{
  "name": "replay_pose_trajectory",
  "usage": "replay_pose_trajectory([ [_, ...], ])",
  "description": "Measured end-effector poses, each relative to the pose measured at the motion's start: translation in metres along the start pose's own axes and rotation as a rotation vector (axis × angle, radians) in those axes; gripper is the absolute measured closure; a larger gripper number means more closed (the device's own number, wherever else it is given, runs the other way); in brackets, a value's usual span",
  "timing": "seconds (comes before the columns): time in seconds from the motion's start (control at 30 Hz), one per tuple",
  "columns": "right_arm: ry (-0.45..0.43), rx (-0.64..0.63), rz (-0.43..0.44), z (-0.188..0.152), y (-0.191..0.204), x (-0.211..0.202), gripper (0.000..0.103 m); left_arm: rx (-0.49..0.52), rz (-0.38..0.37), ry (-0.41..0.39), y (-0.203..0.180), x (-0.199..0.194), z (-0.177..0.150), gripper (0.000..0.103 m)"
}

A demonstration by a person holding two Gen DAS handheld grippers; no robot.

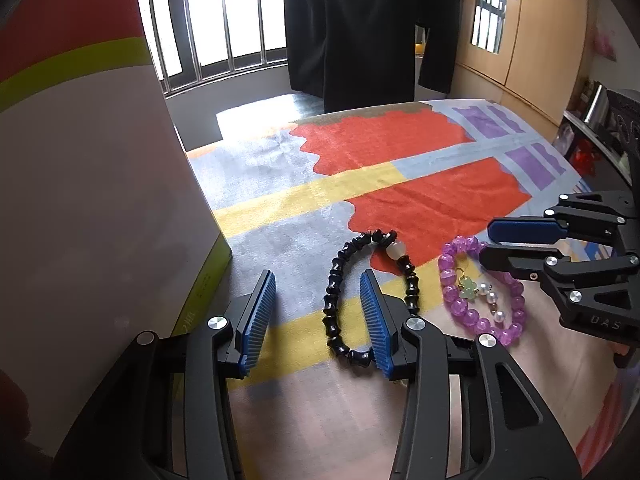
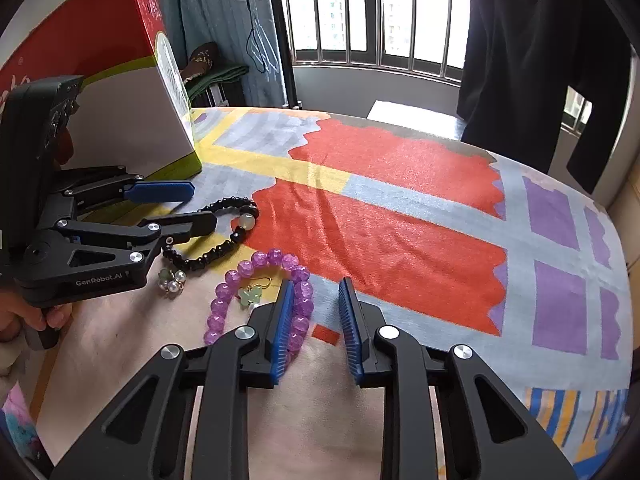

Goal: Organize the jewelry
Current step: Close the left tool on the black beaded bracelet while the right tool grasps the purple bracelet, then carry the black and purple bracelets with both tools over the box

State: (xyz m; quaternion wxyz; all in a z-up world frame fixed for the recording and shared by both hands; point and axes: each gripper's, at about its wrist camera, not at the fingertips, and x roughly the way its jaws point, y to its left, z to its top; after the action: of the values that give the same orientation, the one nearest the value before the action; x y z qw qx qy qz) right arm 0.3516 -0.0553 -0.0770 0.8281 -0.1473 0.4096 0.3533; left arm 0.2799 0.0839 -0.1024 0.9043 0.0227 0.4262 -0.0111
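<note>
Straddling one side of the black bead bracelet [image 1: 368, 292], the left gripper [image 1: 318, 320] hung low over the patterned cloth [image 1: 400, 148] with its jaws spread, nothing yet between the blue pads [image 1: 260, 316]; the purple bead bracelet [image 1: 480, 284], ringing two small earrings [image 1: 478, 294], lay just beside it toward the near edge, and the large box [image 1: 92, 200] stood at the left edge. From the right wrist, the right gripper [image 2: 316, 324] likewise stood open astride the purple bracelet's [image 2: 260, 292] far arc, a green earring [image 2: 250, 295] inside the loop and a pearl earring [image 2: 171, 280] near the black bracelet [image 2: 224, 236]. A clean pick likely called for settling both pads to the cloth before closing, so beads would not roll free.
</note>
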Motion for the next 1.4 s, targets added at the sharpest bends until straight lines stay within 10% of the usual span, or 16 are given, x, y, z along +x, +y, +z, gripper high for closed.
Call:
replay_pose_trajectory([
  [0.5, -0.029, 0.042, 0.042, -0.005, -0.004, -0.008, 0.093, 0.016, -0.023, -0.009, -0.010, -0.001, 0.000, 0.096],
  [1.4, -0.179, -0.065, 0.095, 0.011, 0.035, -0.092, 0.093, 0.011, -0.015, -0.125, -0.015, -0.101, 0.002, 0.096],
])
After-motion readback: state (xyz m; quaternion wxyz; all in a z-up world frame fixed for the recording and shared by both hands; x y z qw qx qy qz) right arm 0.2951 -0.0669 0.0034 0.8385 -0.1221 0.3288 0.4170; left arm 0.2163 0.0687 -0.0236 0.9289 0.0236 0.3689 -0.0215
